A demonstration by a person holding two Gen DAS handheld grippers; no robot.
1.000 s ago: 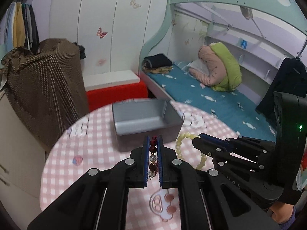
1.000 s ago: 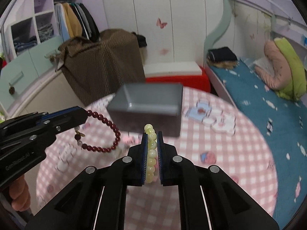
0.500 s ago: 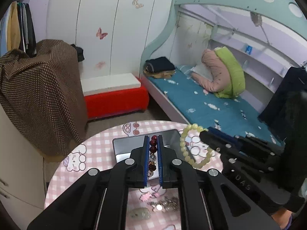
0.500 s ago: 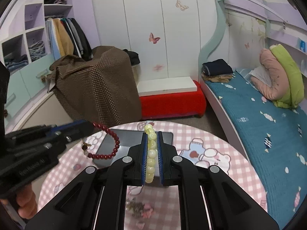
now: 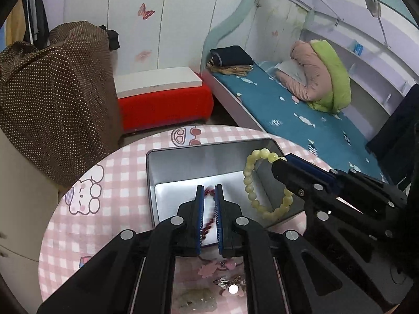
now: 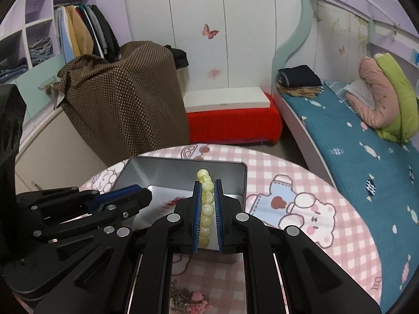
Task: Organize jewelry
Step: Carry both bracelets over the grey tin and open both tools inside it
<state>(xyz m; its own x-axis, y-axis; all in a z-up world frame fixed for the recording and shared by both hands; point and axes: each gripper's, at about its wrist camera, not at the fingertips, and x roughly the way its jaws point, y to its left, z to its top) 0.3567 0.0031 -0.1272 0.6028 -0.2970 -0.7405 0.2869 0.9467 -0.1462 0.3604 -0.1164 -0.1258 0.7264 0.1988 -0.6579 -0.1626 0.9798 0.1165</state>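
**Both bracelets now over the open tin**

Since half a second back, both grippers are sitting lower and closer over the grey tin [image 5: 183, 162], and the red bead bracelet [image 5: 208, 210] is now blurring between the left pads instead of being held crisp.

Near: left gripper [image 5: 208, 204] is showing its pads slightly apart, the red beads streaking in the gap; whether it is gripping them I cannot tell. Small trinkets [image 5: 227, 286] are lying on the pink checked tablecloth [image 5: 78, 235] just under the fingers.

Right gripper [image 6: 208, 198] is clamping narrowly on the yellow-green bead bracelet [image 6: 205, 204], which is hanging as a loop above the tin's right side in the left wrist view [image 5: 262, 183].

Middle: tin is lying open on the tablecloth, pale floor showing.

Far: red bench [image 6: 233, 123], brown dotted cover [image 6: 125, 94] and blue bed [image 6: 353, 136] are standing behind.
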